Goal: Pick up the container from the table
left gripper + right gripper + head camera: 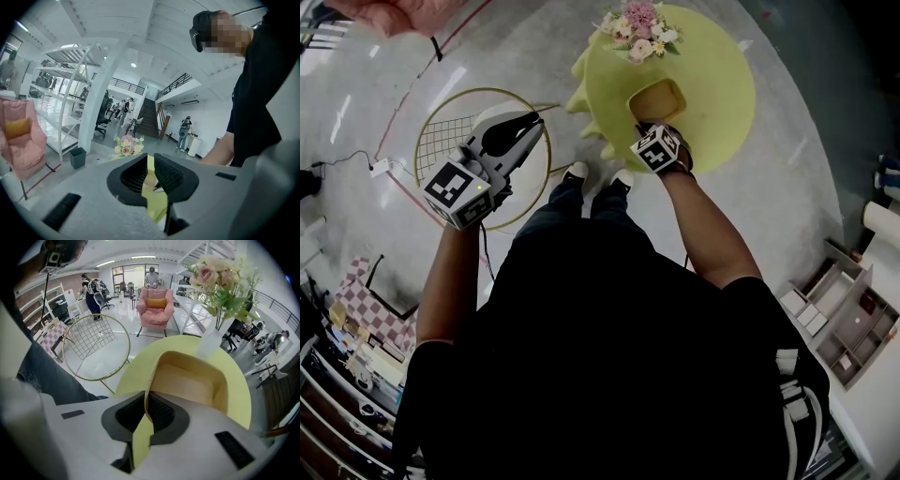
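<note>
The container (pixel 659 98) is a tan, open-topped box over the near part of the round yellow table (pixel 717 112). My right gripper (pixel 650 122) points steeply down at it and is shut on its near wall. In the right gripper view that thin wall runs between the pads (pixel 161 411), and the container (pixel 187 380) opens beyond them. My left gripper (pixel 534 116) hangs out to the left over a wire side table, away from the container. Its jaws stand almost together around a thin slit, and nothing is between them (pixel 151 161).
A vase of pink and white flowers (pixel 637 28) stands at the yellow table's far edge, just beyond the container. A gold wire round table (pixel 441 131) is at the left, a pink armchair (pixel 157 308) farther off. Shelving (pixel 848 319) lies at the right. My feet (pixel 598 175) are at the table's near edge.
</note>
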Tool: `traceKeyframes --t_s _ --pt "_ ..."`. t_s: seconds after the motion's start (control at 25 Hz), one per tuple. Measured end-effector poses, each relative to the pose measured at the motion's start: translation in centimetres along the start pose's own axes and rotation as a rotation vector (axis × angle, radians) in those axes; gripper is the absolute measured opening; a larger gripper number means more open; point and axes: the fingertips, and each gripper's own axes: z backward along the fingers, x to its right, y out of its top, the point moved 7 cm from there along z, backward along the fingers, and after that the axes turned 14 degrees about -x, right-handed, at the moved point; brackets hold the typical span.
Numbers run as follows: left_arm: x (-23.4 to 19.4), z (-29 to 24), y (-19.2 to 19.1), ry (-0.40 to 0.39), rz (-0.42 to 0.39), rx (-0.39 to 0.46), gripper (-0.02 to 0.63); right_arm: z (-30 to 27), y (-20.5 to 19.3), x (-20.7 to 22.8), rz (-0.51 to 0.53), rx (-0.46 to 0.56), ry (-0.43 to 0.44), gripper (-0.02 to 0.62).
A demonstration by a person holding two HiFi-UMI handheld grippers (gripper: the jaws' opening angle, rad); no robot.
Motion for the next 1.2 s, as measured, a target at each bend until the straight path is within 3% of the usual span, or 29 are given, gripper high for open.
traceKeyframes --t_s 0.76,1.2 --pt "-0.6 -3.8 1.0 0.034 -0.073 0.041 0.017 7.6 0.1 0.2 -0.041 0.096 -0.068 0.021" --pt "-1.4 -5.1 3.6 0.002 -0.105 0.066 0.017 11.5 -0.1 0.7 -0.052 0.122 -0.097 0.021"
